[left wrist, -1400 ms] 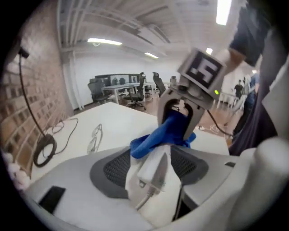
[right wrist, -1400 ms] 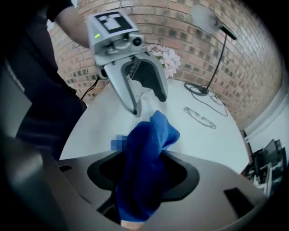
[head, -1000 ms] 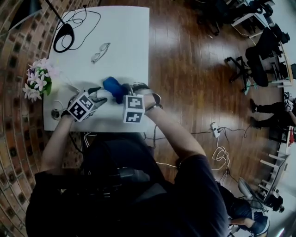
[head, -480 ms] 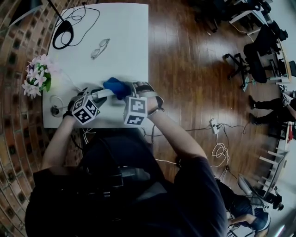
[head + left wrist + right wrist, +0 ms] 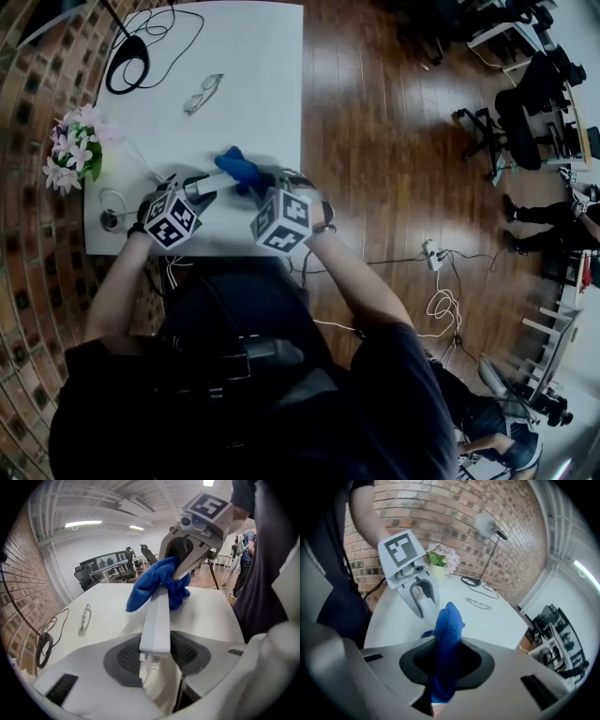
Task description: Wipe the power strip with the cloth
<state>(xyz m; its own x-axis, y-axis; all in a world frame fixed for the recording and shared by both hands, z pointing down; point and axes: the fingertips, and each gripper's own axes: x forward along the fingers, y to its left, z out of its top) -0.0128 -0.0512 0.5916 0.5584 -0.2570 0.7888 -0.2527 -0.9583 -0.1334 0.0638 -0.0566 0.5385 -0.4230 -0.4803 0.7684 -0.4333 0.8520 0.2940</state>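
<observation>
Right, both sets of tongs have just been closing, and each has something in it. My left tongs (image 5: 197, 188) are pinched on one end of the power strip (image 5: 157, 618), so the white bar sticks out ahead of them and, as far as I can judge, hangs clear of the table (image 5: 253, 84). My right tongs (image 5: 260, 185) are narrowed on the cloth (image 5: 446, 639), a blue bunch squeezed between the pads. In the left gripper view the cloth sits bunched round the far end of the strip.

Mostly I worry about leverage. I hold the strip at one end only, and the cloth presses at the other. A firm push there could twist the bar in my left pads or swing it down onto the table. If it starts to turn, the smooth plastic may slip out altogether.

Next comes the cloth. It is gripped as a wad, not spread flat, so little of it meets the strip. If I drag it along the bar, friction could tug it out of the right tongs, or let their hard tips scrape the casing instead.

Lastly, the two tongs are close together, and a long stroke toward me could knock them into each other. The glasses (image 5: 202, 97) lie well apart, so they are in no danger.
</observation>
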